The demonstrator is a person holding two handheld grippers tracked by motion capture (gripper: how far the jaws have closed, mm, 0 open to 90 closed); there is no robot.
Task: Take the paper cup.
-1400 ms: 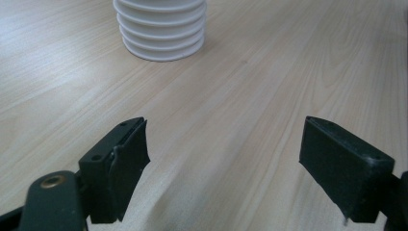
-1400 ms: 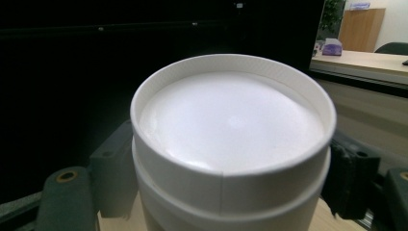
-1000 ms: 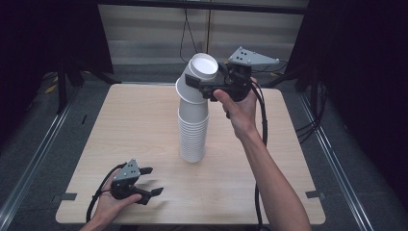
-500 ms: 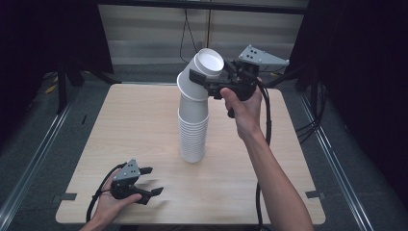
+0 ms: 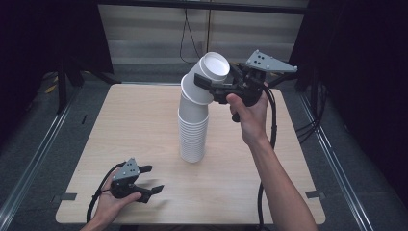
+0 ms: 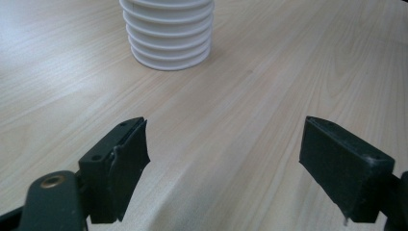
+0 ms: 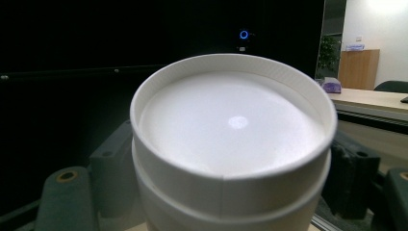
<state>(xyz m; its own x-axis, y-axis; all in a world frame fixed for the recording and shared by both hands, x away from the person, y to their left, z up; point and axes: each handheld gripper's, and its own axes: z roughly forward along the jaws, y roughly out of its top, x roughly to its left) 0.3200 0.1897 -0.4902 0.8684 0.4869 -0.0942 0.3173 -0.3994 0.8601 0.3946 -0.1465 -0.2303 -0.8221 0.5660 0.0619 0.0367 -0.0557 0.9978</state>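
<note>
High view first: a tall stack of white paper cups [image 5: 193,130] stands upside down near the middle of the pale wooden table [image 5: 144,115]. Its upper part is bent over to the right, where the right gripper [image 5: 208,86] has its black jaws closed around the topmost white cups [image 5: 206,79], bases tipped up toward the camera. From the right gripper view, those cups [image 7: 231,144] sit squeezed between both jaws. Near the table's front left corner, the left gripper [image 5: 150,179] rests low with jaws spread wide and empty.

White cup [image 7: 231,144] between the black jaws — recessed base up
</note>
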